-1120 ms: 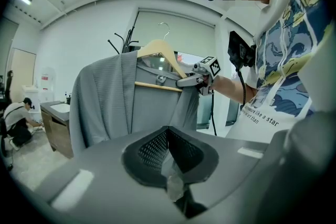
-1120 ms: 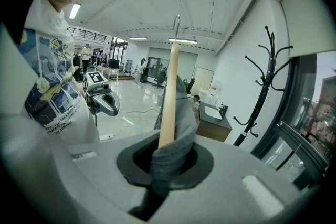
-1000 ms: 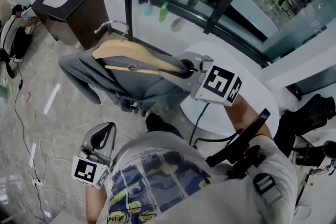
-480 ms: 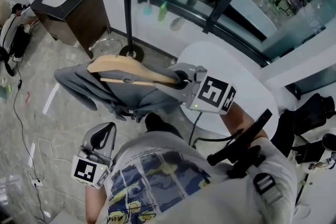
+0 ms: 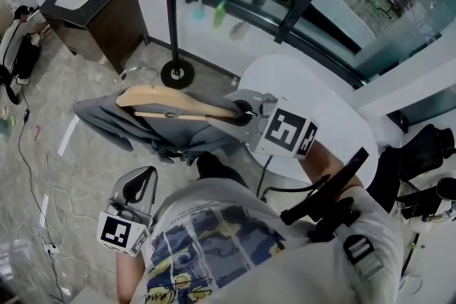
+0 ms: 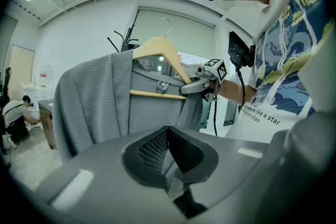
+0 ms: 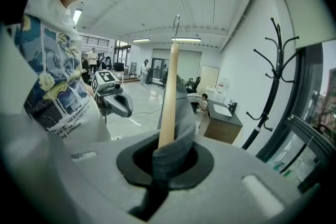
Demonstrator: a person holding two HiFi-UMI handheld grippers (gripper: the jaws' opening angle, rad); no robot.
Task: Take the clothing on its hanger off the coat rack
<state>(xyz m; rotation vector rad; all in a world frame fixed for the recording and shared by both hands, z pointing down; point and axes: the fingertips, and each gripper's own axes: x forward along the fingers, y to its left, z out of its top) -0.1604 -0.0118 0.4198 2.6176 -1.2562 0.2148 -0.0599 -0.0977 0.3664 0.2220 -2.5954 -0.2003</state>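
A wooden hanger (image 5: 171,100) carries a grey garment (image 5: 107,123), and both hang in the air, clear of the black coat rack (image 5: 169,3). My right gripper (image 5: 241,109) is shut on the hanger's right end, with grey cloth pinched along with it. In the right gripper view the wooden arm (image 7: 168,92) and a fold of the garment (image 7: 176,139) rise straight out of the right gripper (image 7: 165,157). My left gripper (image 5: 139,185) stays low by the person's waist, shut and empty. The left gripper view looks past the left gripper (image 6: 168,165) up at the hanger (image 6: 157,50) and garment (image 6: 89,102).
The rack's round base (image 5: 176,73) stands on the floor just behind the hanger's hook. A dark cabinet with a sink (image 5: 92,11) is at far left, a white round table (image 5: 335,117) is under my right arm. A person crouches at the left edge (image 5: 18,46). Cables (image 5: 35,174) trail across the floor.
My right gripper has carried the hanger and garment away from the rack pole, toward the person and a little to the left. The left gripper has stayed put.
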